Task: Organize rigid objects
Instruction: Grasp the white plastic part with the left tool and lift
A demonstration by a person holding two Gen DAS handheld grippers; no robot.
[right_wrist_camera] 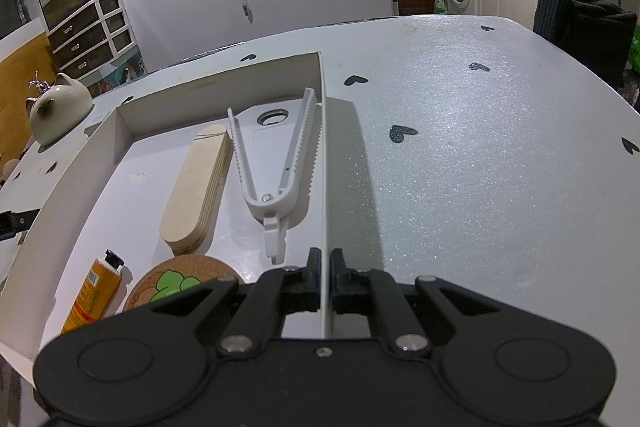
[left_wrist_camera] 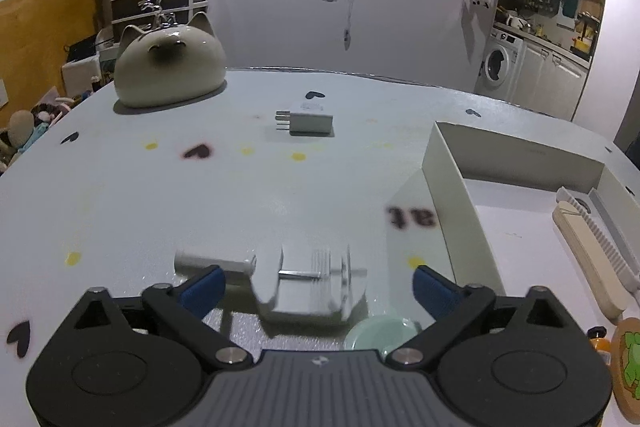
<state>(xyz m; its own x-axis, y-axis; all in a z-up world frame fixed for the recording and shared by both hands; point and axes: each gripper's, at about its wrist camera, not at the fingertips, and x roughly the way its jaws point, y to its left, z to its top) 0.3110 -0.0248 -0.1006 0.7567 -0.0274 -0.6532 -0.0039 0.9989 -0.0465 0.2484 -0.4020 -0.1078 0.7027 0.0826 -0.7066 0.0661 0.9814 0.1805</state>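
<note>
In the left wrist view my left gripper (left_wrist_camera: 318,283) is open, its blue pads (left_wrist_camera: 202,287) wide apart. A blurred white blocky object (left_wrist_camera: 312,291) lies on the table between them, and neither pad touches it. A white cylinder (left_wrist_camera: 212,261) lies by the left finger, and a white plug adapter (left_wrist_camera: 308,119) sits farther back. In the right wrist view my right gripper (right_wrist_camera: 325,267) is shut on the right wall of the white box (right_wrist_camera: 324,155). The box holds a wooden block (right_wrist_camera: 198,187), a white serrated V-shaped tool (right_wrist_camera: 276,163), a cork coaster (right_wrist_camera: 180,283) and an orange tube (right_wrist_camera: 92,297).
A ceramic cat figure (left_wrist_camera: 168,63) stands at the table's far left. A pale green dish (left_wrist_camera: 380,333) lies just under the left gripper. The white box (left_wrist_camera: 452,187) is to the right of the left gripper. A dark chair back (right_wrist_camera: 580,19) stands behind the table's right edge.
</note>
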